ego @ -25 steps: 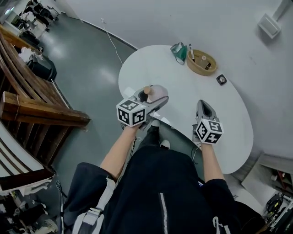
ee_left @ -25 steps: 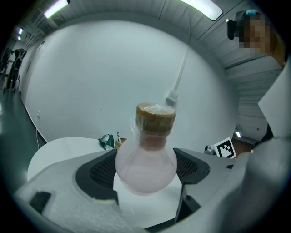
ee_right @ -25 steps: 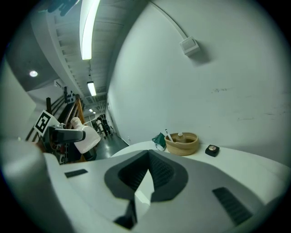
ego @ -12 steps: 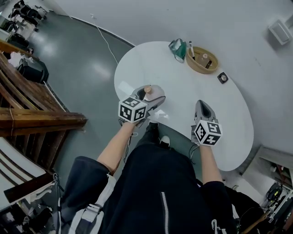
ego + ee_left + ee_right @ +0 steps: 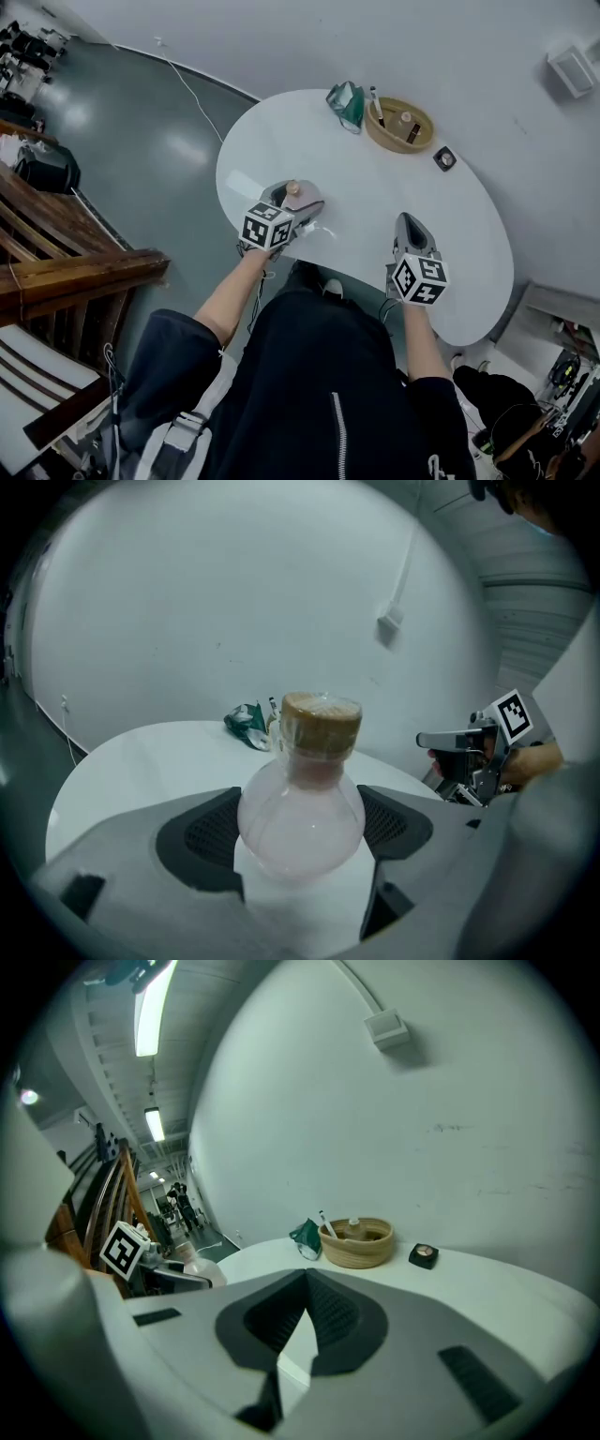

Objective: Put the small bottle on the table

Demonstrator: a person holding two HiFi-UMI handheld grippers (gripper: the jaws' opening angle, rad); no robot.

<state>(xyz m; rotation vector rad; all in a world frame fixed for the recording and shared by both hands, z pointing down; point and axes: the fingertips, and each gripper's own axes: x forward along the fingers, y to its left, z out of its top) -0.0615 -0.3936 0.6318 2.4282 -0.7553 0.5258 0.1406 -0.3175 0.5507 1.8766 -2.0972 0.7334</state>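
The small bottle (image 5: 293,191) has a pale pink see-through body and a brown cap. My left gripper (image 5: 298,200) is shut on it and holds it upright over the near-left part of the white round table (image 5: 375,202). In the left gripper view the bottle (image 5: 302,803) fills the gap between the dark pads (image 5: 199,834). Whether its base touches the table I cannot tell. My right gripper (image 5: 412,225) hangs over the table's near edge, jaws together and nothing between them; in its own view the right gripper (image 5: 303,1305) shows its pads meeting.
At the table's far side stand a woven basket (image 5: 398,125) with small items, a green pouch (image 5: 345,103) and a small black square object (image 5: 443,159). A cable (image 5: 192,89) runs across the grey floor. Wooden stairs (image 5: 56,272) lie left. A person's legs are below the near edge.
The head camera has shifted, so the table sits a little further left and higher. The left gripper keeps the bottle over the table's near-left part. The right gripper holds its place.
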